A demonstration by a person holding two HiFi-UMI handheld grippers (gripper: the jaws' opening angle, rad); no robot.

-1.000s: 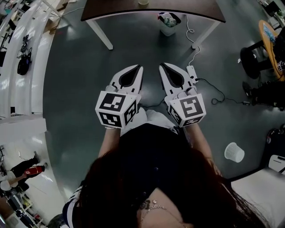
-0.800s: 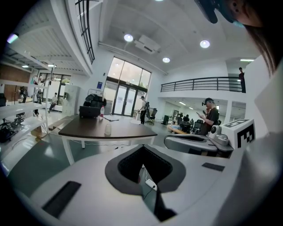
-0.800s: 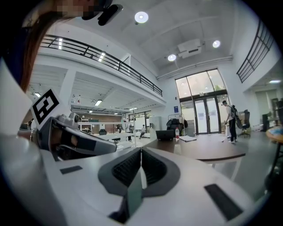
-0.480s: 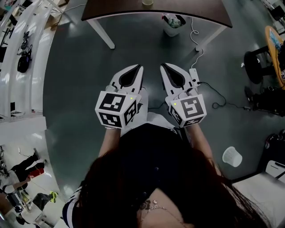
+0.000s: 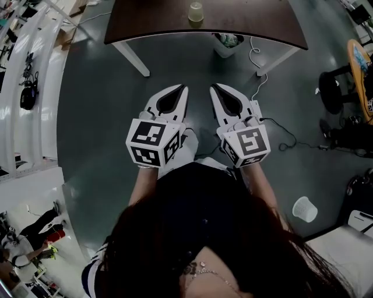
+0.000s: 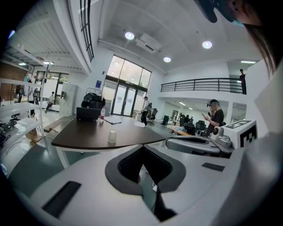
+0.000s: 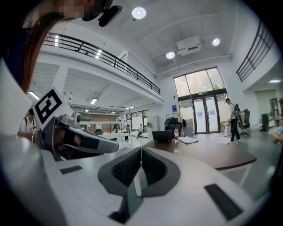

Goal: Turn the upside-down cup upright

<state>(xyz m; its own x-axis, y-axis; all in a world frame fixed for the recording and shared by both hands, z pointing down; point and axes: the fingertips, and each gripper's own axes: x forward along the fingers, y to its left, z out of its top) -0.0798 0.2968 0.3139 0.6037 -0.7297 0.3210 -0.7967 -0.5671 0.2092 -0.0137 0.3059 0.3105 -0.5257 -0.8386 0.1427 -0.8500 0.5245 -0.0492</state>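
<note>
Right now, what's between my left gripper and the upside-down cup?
Only bare floor, then the near edge of the dark table. The cup stands well apart from the left gripper, as the head view shows.

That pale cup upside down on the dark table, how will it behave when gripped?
The cup looks small and pale, probably light plastic or paper that squashes easily. It narrows toward its top, so closing jaws might slide upward. Resting on its wide rim, it would likely slide rather than tip.

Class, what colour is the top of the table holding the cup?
Dark brown; the table shows best in the head view.
</note>
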